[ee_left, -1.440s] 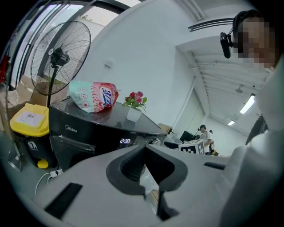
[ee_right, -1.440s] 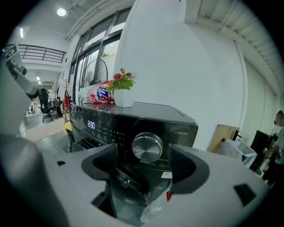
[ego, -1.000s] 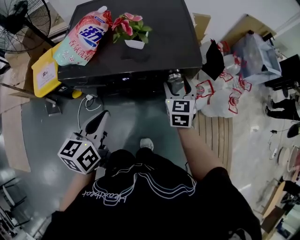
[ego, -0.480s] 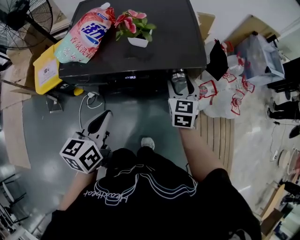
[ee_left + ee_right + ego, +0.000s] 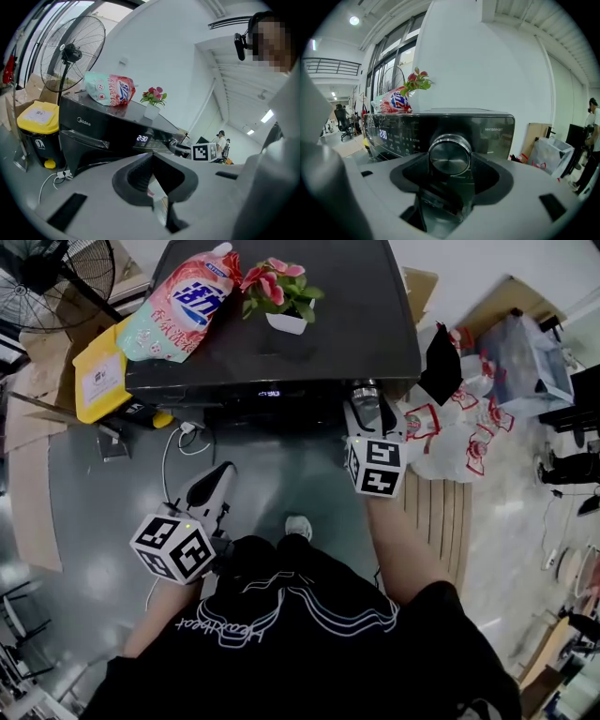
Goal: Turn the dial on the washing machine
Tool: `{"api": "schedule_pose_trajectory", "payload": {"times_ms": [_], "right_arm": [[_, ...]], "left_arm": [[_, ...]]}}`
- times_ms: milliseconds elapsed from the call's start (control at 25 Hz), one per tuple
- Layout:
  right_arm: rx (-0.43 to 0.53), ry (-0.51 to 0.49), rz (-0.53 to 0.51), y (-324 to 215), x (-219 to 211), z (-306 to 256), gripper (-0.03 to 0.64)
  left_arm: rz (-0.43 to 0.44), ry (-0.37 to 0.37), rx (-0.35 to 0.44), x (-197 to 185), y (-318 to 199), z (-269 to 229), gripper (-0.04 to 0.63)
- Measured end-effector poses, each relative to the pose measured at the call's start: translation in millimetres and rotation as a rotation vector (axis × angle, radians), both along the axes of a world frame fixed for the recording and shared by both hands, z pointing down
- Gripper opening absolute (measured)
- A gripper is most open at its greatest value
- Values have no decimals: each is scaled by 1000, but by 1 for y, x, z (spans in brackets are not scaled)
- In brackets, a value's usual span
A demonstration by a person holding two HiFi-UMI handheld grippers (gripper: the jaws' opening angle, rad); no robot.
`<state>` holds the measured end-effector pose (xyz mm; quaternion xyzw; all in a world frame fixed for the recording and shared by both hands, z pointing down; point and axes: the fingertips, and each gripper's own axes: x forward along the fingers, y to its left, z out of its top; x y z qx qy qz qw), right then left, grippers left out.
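The black washing machine (image 5: 281,324) stands ahead of me, and its round metal dial (image 5: 365,395) sits at the right end of the front panel. My right gripper (image 5: 366,411) reaches level at the panel. In the right gripper view its two dark pads press on both sides of the dial (image 5: 449,157), so the right gripper (image 5: 450,163) is shut on it. The lit display (image 5: 382,134) glows left of the dial. My left gripper (image 5: 214,486) hangs low over the floor, away from the machine, and its jaws (image 5: 152,161) meet with nothing between them.
A detergent bag (image 5: 183,304) and a potted flower (image 5: 284,296) lie on the machine's top. A yellow bin (image 5: 98,381) and a fan (image 5: 52,268) stand to its left. A cable (image 5: 183,432) runs on the floor. Filled plastic bags (image 5: 450,427) and a wooden pallet (image 5: 436,512) are on the right.
The right gripper's marker cube has rolled a little while staying at the dial. The left gripper has barely shifted. The whole view has slid slightly with my head.
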<state>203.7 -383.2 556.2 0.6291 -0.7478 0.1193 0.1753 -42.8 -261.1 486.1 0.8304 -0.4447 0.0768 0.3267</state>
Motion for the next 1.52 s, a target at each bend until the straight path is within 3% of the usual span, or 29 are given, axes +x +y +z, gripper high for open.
{"api": "schedule_pose_trajectory", "payload": {"times_ms": [600,1520], "right_arm": [[-18,-267,23,-1,3,-1,284],[-34,-522,46,-1,5,1,284]], "left_arm": [[-13,13,-13,2,9,6,5],[-11,14,-20,4,9,13,5]]}}
